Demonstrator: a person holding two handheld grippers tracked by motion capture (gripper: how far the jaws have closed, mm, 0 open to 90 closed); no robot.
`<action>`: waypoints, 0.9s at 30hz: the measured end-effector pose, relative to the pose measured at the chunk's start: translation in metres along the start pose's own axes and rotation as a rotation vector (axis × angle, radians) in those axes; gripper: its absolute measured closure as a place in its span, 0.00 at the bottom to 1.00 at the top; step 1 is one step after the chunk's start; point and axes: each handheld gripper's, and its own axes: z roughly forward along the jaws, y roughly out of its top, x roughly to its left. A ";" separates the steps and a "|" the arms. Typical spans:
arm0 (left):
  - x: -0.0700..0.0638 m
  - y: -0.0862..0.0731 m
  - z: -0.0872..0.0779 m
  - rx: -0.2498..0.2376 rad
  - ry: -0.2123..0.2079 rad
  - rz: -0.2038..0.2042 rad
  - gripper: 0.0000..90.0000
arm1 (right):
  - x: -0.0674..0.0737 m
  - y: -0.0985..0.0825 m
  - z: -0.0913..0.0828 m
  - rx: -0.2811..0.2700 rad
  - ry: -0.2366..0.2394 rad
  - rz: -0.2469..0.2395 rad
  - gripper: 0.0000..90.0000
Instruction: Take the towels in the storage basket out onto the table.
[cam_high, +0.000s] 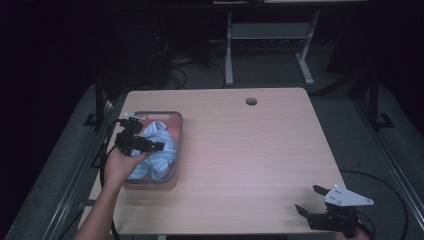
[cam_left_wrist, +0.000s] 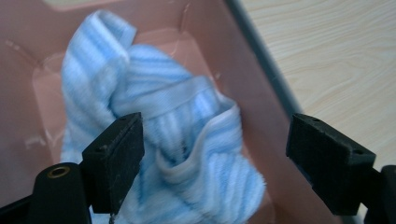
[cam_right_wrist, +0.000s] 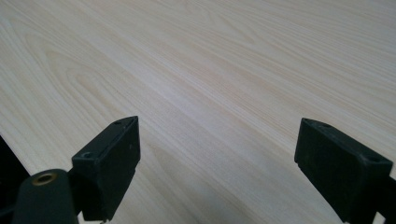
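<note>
The blue-and-white striped cloth lies crumpled in the pinkish plastic bin, soft and ribbed, with folded hems. Your left claw hangs over the bin with its jaws spread wide, one of them just at the cloth's folds, gripping nothing. Far from the bin, your right claw is wide and empty above the pale woodgrain desk.

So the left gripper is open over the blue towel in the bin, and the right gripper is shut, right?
Not quite: the right gripper is open too, as the right gripper view shows. The left gripper is open over the towel in the bin.
</note>
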 end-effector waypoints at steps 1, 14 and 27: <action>0.002 -0.001 0.002 0.018 0.015 -0.003 0.21 | 0.000 0.000 0.000 0.004 0.003 0.006 0.15; 0.006 -0.004 0.024 0.130 0.099 -0.013 0.21 | 0.001 0.001 0.000 0.003 0.005 -0.008 0.15; 0.009 -0.004 0.055 0.337 0.163 -0.007 0.40 | 0.001 0.001 -0.001 -0.006 0.006 -0.009 0.15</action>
